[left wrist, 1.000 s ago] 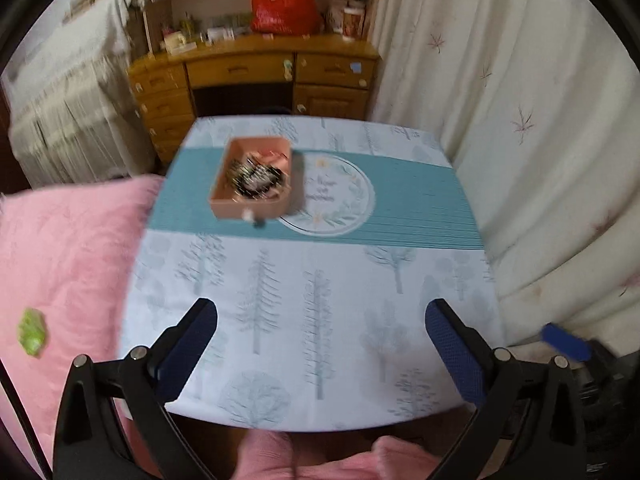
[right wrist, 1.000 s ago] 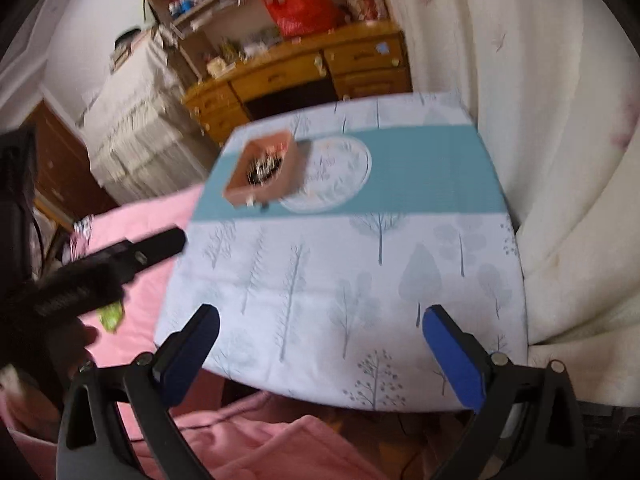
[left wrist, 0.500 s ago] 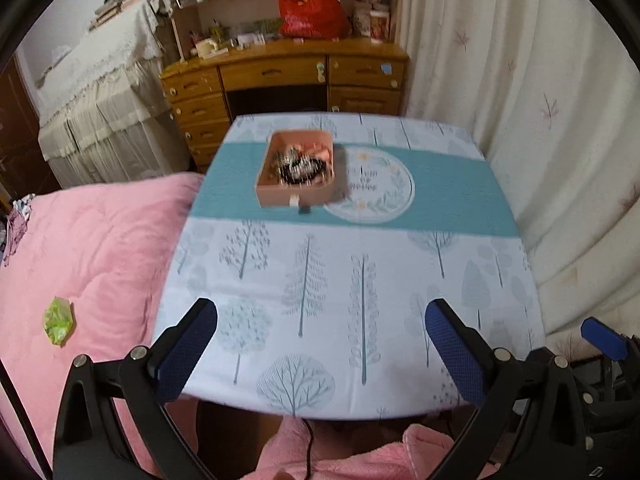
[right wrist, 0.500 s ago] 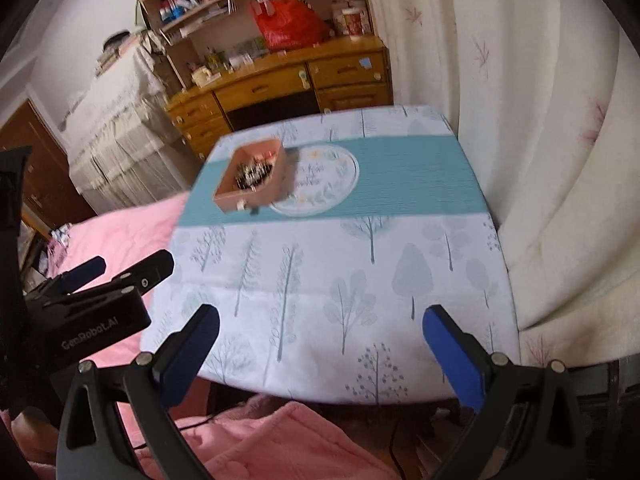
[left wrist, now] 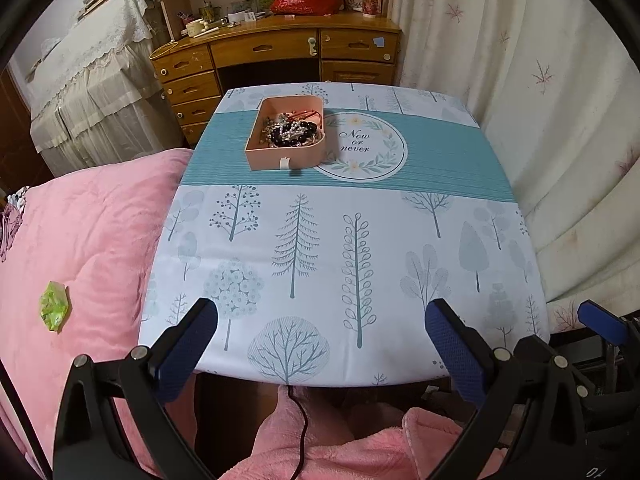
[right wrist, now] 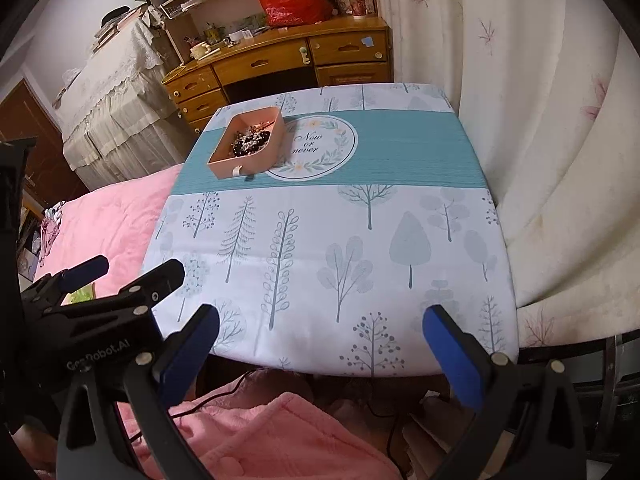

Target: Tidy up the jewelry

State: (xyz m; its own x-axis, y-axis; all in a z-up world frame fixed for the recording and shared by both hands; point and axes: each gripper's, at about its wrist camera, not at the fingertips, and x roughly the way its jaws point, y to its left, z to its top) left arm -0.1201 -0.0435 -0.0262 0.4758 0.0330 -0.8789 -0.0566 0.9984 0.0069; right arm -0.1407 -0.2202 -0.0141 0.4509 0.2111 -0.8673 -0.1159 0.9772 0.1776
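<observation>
A pink open-topped box [left wrist: 285,136] is sitting on the far left part of the table [left wrist: 360,248], on the teal band of the tree-print tablecloth [left wrist: 460,160], just left of the round "Now or never" emblem [left wrist: 362,147], which it is slightly overlapping. A small white pull tab [left wrist: 284,163] is showing on its near wall. Inside, the jewelry [left wrist: 290,130] is lying in one tangled heap: dark round beads, pale pearl-like strands and something thin and reddish toward the far wall. I cannot tell whether the box has dividers. No piece is lying loose on the cloth.

The left gripper [left wrist: 320,344] is hovering over the near edge of the table with its blue-padded fingers spread wide and nothing between them. The right gripper [right wrist: 320,344] is hanging just to its right, equally wide apart and empty. Both are well apart from the box.

This scene fits two stages: jewelry gathered into the box after tidying, or a jumbled heap waiting to be sorted out. The pictures are not settling which.

If a piece is to be lifted, the heap looks likely to snag, so a grip on a single strand near its free end, raised slowly, would be safer than biting into the middle. The box looks light, so it may slide or lift when a strand is pulled; bracing its near wall with the other gripper would probably help. The cloth could also bunch if the box is dragged.
</observation>
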